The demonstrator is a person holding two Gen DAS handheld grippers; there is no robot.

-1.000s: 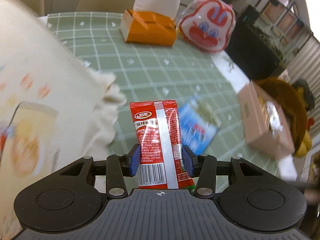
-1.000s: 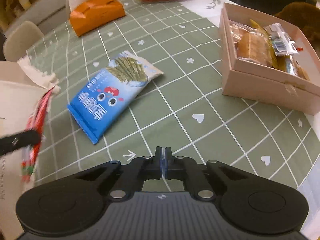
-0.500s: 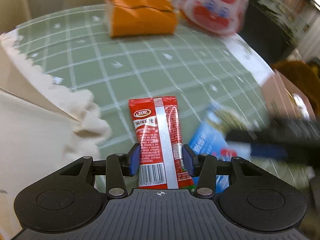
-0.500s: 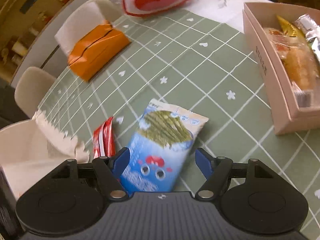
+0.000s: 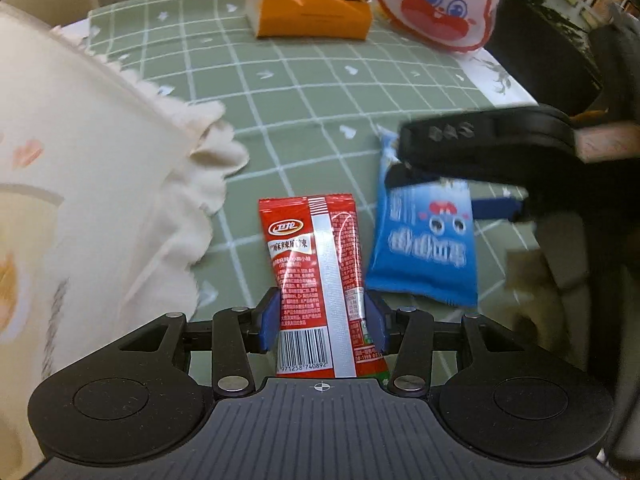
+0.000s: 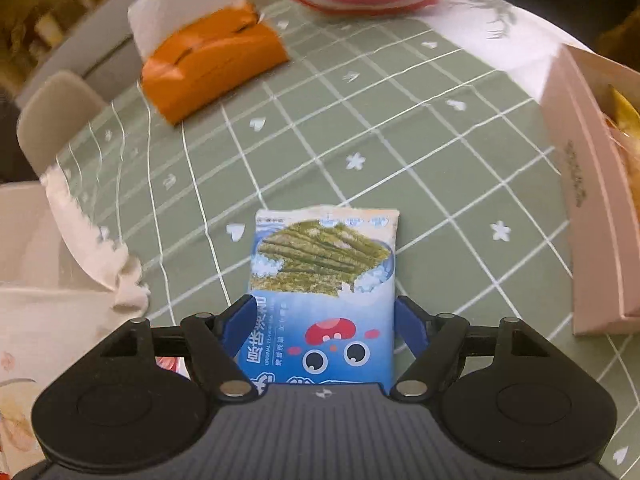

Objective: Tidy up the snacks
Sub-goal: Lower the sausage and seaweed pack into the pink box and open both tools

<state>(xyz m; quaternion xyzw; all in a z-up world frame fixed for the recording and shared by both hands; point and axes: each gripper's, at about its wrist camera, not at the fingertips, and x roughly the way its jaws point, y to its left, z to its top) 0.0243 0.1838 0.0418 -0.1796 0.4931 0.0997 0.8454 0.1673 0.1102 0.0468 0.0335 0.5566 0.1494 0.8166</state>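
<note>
- The flat blue seaweed-snack packet [image 6: 322, 300] lies on the green checked bench [image 6: 440, 184], between the right claw's [image 6: 322, 320] parted fingers, which look not yet clamped.
- The left claw [image 5: 322, 316] is clamped on the slim red foil snack packet [image 5: 316, 276].
- Judged step: picking up; next, squeeze, lift, carry to the pink cardboard box [image 6: 580, 200].
- The box contents are cut off.

both grippers, left gripper [image 5: 322, 320] and right gripper [image 6: 323, 326], are matte black with blue finger pads, silver pivot screws and ribbed housings.
</note>
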